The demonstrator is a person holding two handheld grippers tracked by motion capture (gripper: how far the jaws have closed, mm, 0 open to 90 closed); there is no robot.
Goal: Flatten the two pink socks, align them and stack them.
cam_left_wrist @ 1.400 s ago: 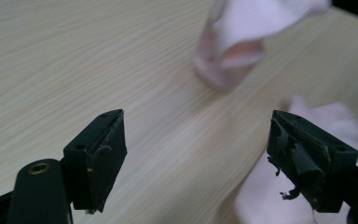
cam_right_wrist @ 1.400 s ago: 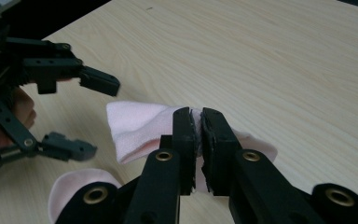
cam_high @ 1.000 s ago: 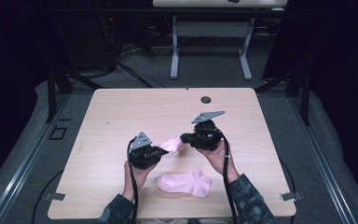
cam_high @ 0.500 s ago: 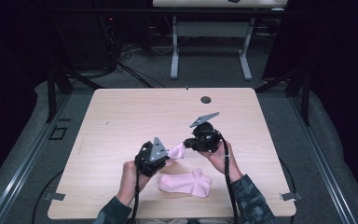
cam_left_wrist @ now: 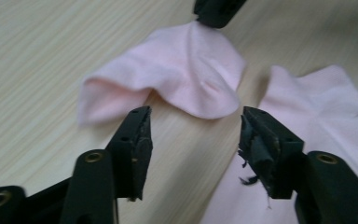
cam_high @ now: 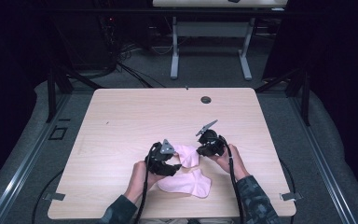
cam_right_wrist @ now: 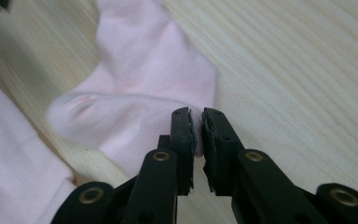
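The right claw is pinching the edge of a pink sock lying at lower centre of the worktop; the left claw is hanging released above it, beside a second sock.

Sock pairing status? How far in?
Done: one pink sock lies flat on the table. In hand: the right gripper pinches an edge of the second sock; the left gripper is open above it, holding nothing. Left, probably: lay the second sock onto the first.
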